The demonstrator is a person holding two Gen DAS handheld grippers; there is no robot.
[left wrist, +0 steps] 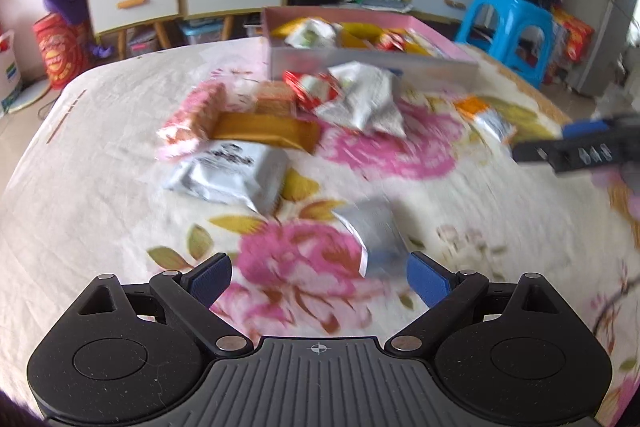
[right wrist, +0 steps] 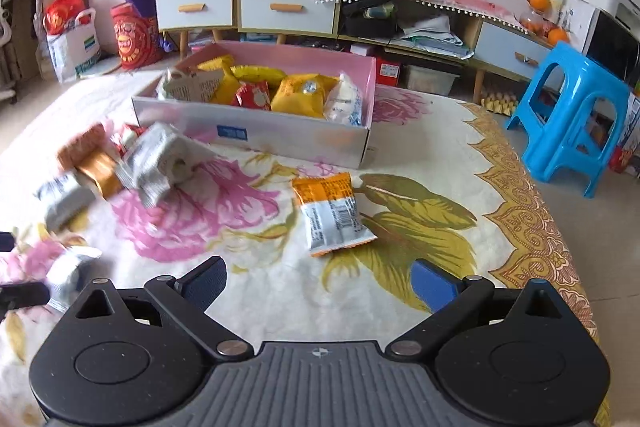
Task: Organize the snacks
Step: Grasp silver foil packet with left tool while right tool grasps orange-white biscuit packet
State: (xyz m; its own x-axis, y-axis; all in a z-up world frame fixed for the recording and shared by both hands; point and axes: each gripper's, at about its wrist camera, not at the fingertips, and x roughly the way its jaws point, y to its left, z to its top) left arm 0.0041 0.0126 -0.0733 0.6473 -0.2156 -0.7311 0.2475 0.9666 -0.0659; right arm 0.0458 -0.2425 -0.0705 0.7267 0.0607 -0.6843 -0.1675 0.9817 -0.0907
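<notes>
A pink-lined box [right wrist: 248,135] [left wrist: 372,61] holds several snack packs at the back of the flowered cloth. Loose packs lie in front of it: a silver pack [left wrist: 374,233] just ahead of my open, empty left gripper [left wrist: 318,277], a white pack [left wrist: 228,171], an orange-brown box [left wrist: 264,131], and a grey-white pack [left wrist: 364,99]. An orange-and-white pack [right wrist: 330,213] lies just ahead of my open, empty right gripper [right wrist: 318,281]. The right gripper's fingers [left wrist: 580,143] show at the right edge of the left wrist view.
A blue plastic stool [right wrist: 572,115] stands off the cloth at the right. Low cabinets with drawers [right wrist: 248,3] and shelves line the back wall. Bags [right wrist: 132,35] stand on the floor at the left. The cloth's right edge [right wrist: 532,211] has a gold border.
</notes>
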